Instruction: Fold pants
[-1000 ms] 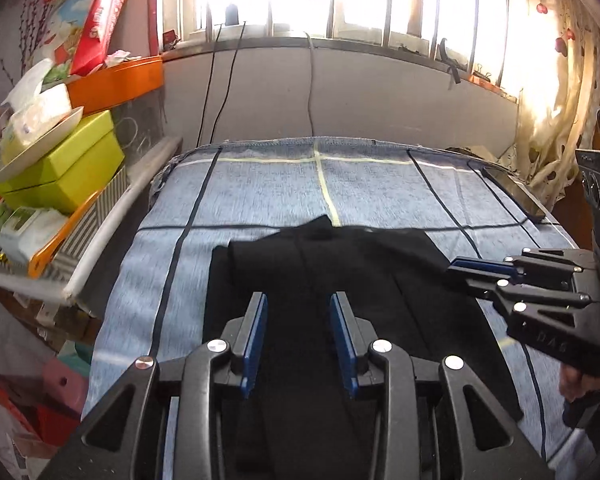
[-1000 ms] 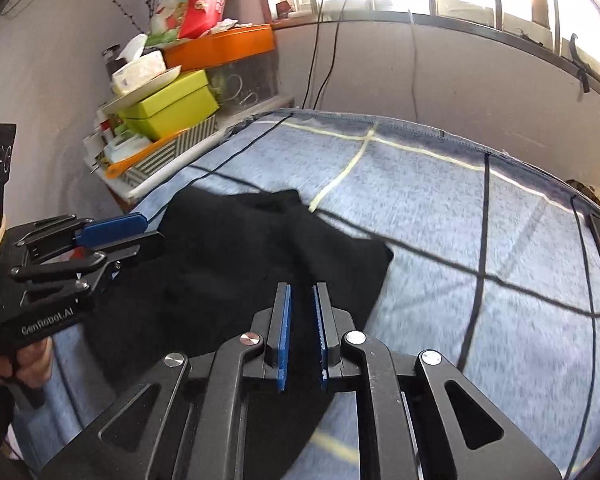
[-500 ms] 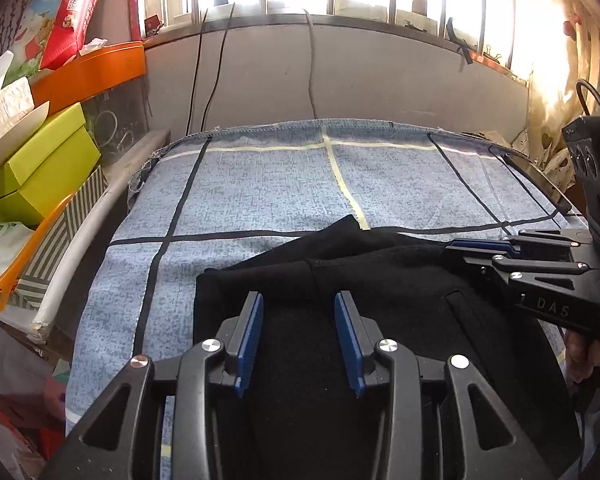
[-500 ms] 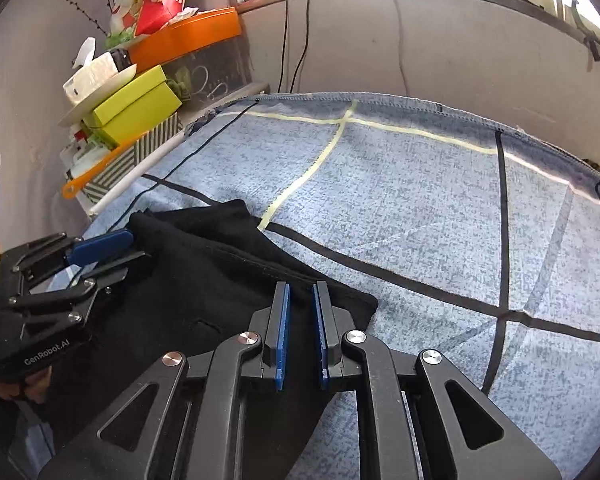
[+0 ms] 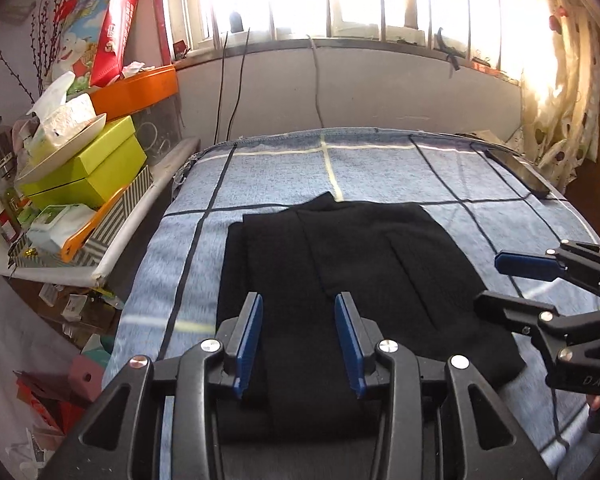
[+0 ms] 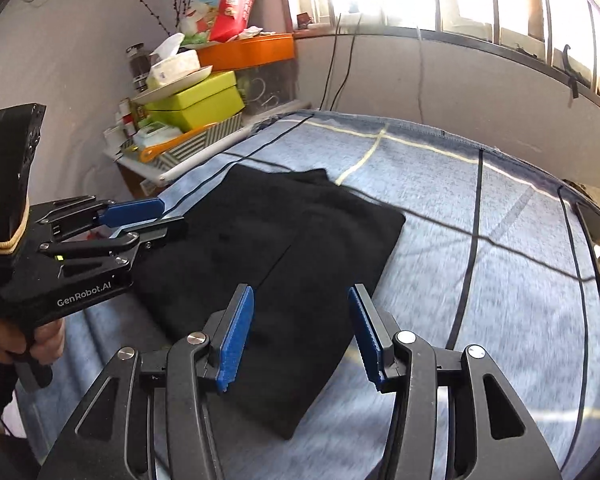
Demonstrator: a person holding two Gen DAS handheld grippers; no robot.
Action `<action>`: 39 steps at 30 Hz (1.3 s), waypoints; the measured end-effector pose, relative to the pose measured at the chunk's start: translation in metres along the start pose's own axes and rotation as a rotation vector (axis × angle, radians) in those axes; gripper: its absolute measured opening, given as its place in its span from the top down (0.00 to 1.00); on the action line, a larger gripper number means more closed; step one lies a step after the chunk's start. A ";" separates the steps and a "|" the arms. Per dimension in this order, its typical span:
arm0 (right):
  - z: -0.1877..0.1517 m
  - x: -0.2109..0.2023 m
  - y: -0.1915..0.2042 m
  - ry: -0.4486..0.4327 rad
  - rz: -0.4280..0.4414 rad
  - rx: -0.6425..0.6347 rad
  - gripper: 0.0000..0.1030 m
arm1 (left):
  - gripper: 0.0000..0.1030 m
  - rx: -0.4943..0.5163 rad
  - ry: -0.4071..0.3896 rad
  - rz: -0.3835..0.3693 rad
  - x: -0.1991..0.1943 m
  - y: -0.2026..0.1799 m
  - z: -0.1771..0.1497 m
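Observation:
The black pants (image 5: 340, 280) lie folded into a compact rectangle on the blue checked cloth (image 5: 280, 168); they also show in the right wrist view (image 6: 268, 248). My left gripper (image 5: 299, 344) is open and empty, hovering over the near left part of the pants. My right gripper (image 6: 301, 336) is open and empty, above the near right edge of the pants. The right gripper also shows at the right of the left wrist view (image 5: 496, 280), and the left gripper at the left of the right wrist view (image 6: 168, 216).
A cluttered shelf stands left of the table with green boxes (image 5: 88, 168), an orange tray (image 5: 136, 88) and a tissue box (image 5: 64, 116). A dark phone (image 5: 516, 170) lies at the table's far right edge. Wall, cables and a window are behind.
My right gripper opened and let go of the pants edge. Both grippers drew back and rose a little. The pants now lie flat and folded.

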State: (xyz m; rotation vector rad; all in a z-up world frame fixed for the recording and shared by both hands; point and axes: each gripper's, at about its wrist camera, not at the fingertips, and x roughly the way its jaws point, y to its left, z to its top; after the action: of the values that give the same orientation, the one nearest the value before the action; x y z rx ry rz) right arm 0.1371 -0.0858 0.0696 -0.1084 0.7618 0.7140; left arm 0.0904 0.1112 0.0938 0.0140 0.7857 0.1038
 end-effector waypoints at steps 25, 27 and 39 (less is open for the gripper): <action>-0.033 -0.008 0.019 0.032 -0.048 0.024 0.47 | 0.57 -0.006 0.030 0.014 -0.015 -0.021 -0.039; -0.036 -0.018 0.027 0.021 -0.041 0.006 0.47 | 0.57 -0.012 0.018 0.022 -0.026 -0.021 -0.041; -0.079 -0.026 0.051 0.087 -0.070 -0.042 0.47 | 0.57 -0.040 0.085 0.031 -0.034 -0.020 -0.078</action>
State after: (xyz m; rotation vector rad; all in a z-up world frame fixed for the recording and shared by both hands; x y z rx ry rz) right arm 0.0449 -0.0877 0.0376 -0.2046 0.8225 0.6624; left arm 0.0128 0.0860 0.0614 -0.0158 0.8680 0.1505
